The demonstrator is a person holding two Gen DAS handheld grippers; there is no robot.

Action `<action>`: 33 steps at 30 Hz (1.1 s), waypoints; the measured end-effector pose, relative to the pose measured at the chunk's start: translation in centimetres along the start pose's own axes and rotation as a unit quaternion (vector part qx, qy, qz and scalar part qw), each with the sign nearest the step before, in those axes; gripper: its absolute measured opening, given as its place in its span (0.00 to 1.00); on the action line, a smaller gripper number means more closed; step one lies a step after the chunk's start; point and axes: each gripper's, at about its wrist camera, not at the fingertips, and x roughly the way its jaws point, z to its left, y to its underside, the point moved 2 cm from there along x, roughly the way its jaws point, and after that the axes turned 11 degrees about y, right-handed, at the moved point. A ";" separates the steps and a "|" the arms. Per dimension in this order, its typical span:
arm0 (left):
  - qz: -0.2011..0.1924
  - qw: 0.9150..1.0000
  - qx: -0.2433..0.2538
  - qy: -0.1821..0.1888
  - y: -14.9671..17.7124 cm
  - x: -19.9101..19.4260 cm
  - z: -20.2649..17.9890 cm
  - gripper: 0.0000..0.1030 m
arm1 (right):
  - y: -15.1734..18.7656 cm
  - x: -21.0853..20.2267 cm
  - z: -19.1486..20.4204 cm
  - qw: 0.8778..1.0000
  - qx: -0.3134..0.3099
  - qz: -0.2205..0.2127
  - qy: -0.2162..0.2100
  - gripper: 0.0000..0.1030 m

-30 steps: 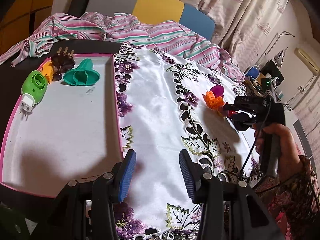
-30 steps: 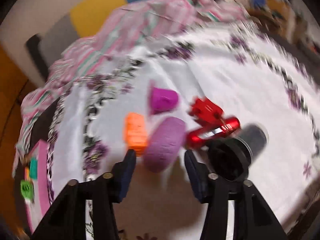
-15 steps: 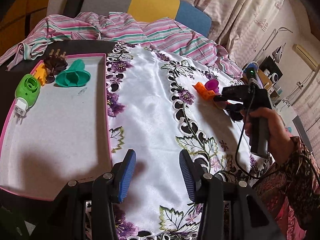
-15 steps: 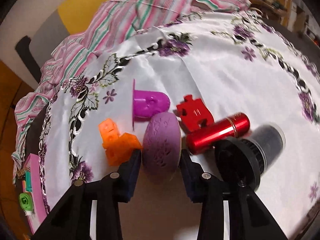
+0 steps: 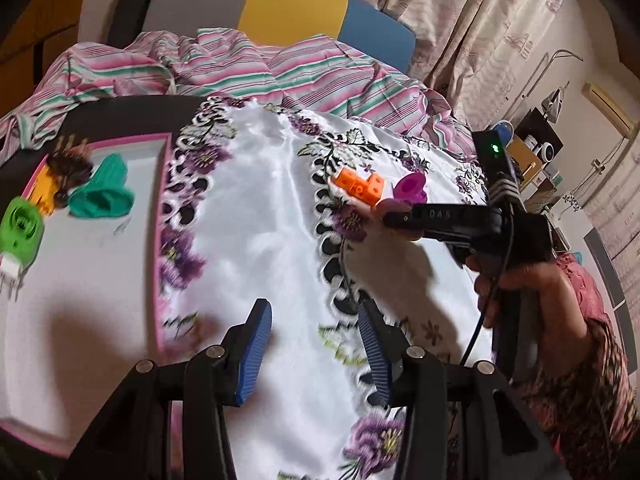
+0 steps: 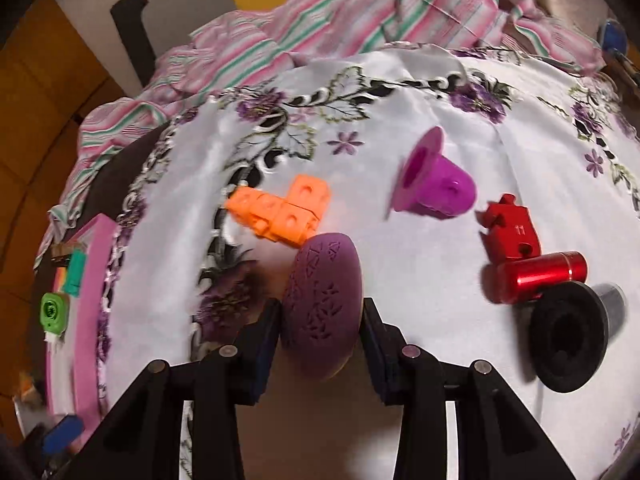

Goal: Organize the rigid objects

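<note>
My right gripper (image 6: 320, 316) is shut on a purple oval brush (image 6: 322, 304) and holds it above the white floral cloth (image 6: 360, 128). Around it lie orange linked cubes (image 6: 280, 210), a magenta cup (image 6: 436, 184), a red puzzle piece (image 6: 510, 232), a red cylinder (image 6: 536, 276) and a black round piece (image 6: 568, 336). My left gripper (image 5: 314, 346) is open and empty over the cloth near the pink-rimmed tray (image 5: 158, 264). The tray holds a green plug device (image 5: 20, 230), a teal cup (image 5: 104, 194), a dark brown piece (image 5: 72, 160) and an orange piece (image 5: 46, 192). The right gripper also shows in the left wrist view (image 5: 390, 216).
A striped pink cloth (image 5: 240, 68) is bunched at the table's far edge before a grey, yellow and blue seat back (image 5: 280, 12). Shelves with small items (image 5: 536, 152) stand at the right. The tray also shows at the left of the right wrist view (image 6: 90, 320).
My right gripper closed on the purple brush and lifted it, swinging left toward the tray. The left gripper stayed open and shifted a little to the right.
</note>
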 end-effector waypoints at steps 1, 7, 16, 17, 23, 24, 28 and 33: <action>0.001 1.000 0.002 0.000 -0.4 0.3 -0.2 0.44 | -0.1 -0.2 -0.5 1.000 0.007 -0.004 0.009 0.36; 0.020 0.999 0.048 -0.014 -4.0 4.0 -2.3 0.45 | 0.1 0.0 -4.3 0.995 0.071 0.018 0.060 0.32; 0.061 0.987 0.140 -0.046 -9.9 11.9 -5.3 0.45 | -0.1 0.4 -5.4 0.993 0.104 0.032 0.052 0.33; 0.067 0.984 0.153 -0.056 -10.5 12.9 -5.6 0.45 | -0.2 0.5 -5.4 0.993 0.106 0.032 0.050 0.33; 0.099 0.970 0.211 -0.067 -13.0 17.9 -6.3 0.45 | -0.1 0.6 -6.0 0.991 0.127 0.038 0.034 0.33; 0.105 0.971 0.209 -0.060 -13.3 18.5 -6.2 0.45 | -0.2 0.6 -6.0 0.990 0.130 0.039 0.032 0.33; 0.152 0.962 0.227 -0.024 -13.0 20.7 -6.2 0.46 | -0.2 0.7 -6.0 0.990 0.131 0.040 0.030 0.33; 0.186 0.954 0.233 0.019 -11.7 19.3 -6.8 0.47 | -0.2 0.7 -6.2 0.989 0.136 0.042 0.026 0.33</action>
